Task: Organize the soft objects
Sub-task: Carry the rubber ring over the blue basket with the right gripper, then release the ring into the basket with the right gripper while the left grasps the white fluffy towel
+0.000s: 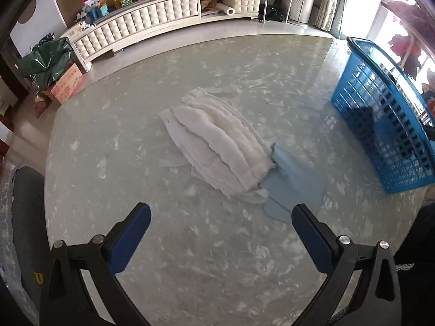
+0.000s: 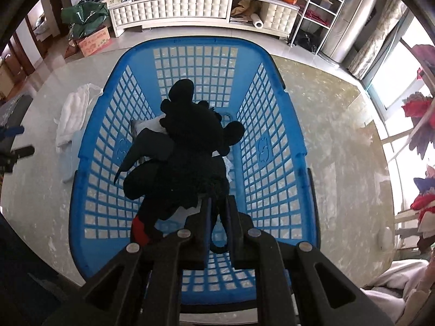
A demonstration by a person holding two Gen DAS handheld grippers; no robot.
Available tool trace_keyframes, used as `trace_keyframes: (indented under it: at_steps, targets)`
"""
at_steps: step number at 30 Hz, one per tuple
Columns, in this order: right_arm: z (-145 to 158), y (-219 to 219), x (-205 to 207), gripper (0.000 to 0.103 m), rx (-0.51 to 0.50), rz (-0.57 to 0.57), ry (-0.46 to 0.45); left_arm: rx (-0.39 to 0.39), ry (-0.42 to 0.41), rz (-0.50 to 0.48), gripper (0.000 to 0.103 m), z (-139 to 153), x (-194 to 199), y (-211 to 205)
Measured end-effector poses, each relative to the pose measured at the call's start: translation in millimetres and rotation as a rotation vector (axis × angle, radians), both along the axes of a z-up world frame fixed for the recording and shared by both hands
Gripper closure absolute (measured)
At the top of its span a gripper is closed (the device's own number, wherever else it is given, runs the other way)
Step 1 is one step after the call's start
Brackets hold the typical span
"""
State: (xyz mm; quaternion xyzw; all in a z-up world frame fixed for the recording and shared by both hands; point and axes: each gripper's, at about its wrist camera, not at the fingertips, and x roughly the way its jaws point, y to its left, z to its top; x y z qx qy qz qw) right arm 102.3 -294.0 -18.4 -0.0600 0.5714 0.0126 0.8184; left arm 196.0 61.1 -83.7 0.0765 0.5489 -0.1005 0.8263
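Observation:
A white fluffy cloth [image 1: 217,141] lies in the middle of the round table [image 1: 190,258], overlapping a light blue cloth [image 1: 293,187]. My left gripper [image 1: 221,214] is open and empty above the table, just short of both cloths. A blue plastic basket [image 1: 380,114] stands at the right. In the right wrist view my right gripper [image 2: 217,203] is shut on a black plush toy [image 2: 187,149] and holds it over the basket [image 2: 272,146]. The white cloth [image 2: 73,111] shows to the left of the basket, and pale items lie under the toy.
A long white tufted cabinet [image 1: 152,21] stands beyond the table with boxes on top. A green bag [image 1: 46,59] and a cardboard box [image 1: 68,84] sit on the floor at the left. A white wire shelf [image 2: 315,8] stands at the right.

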Motion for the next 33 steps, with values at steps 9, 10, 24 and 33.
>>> trace_keyframes:
  at_steps: [9, 10, 24, 33]
  targets:
    - [-1, 1, -1, 0.059, -0.008, 0.063, -0.002, -0.045, 0.056, 0.102, 0.000, -10, 49, 3]
    - [-1, 1, -3, 0.055, -0.012, 0.068, -0.006, -0.049, 0.063, 0.111, 0.000, -14, 54, 1]
    - [7, -5, -6, 0.033, 0.064, 0.061, -0.055, -0.051, 0.129, 0.240, 0.000, -63, 113, 2]
    - [12, -26, -6, 0.025, 0.190, 0.011, -0.074, -0.050, 0.146, 0.304, 0.000, -84, 143, 4]
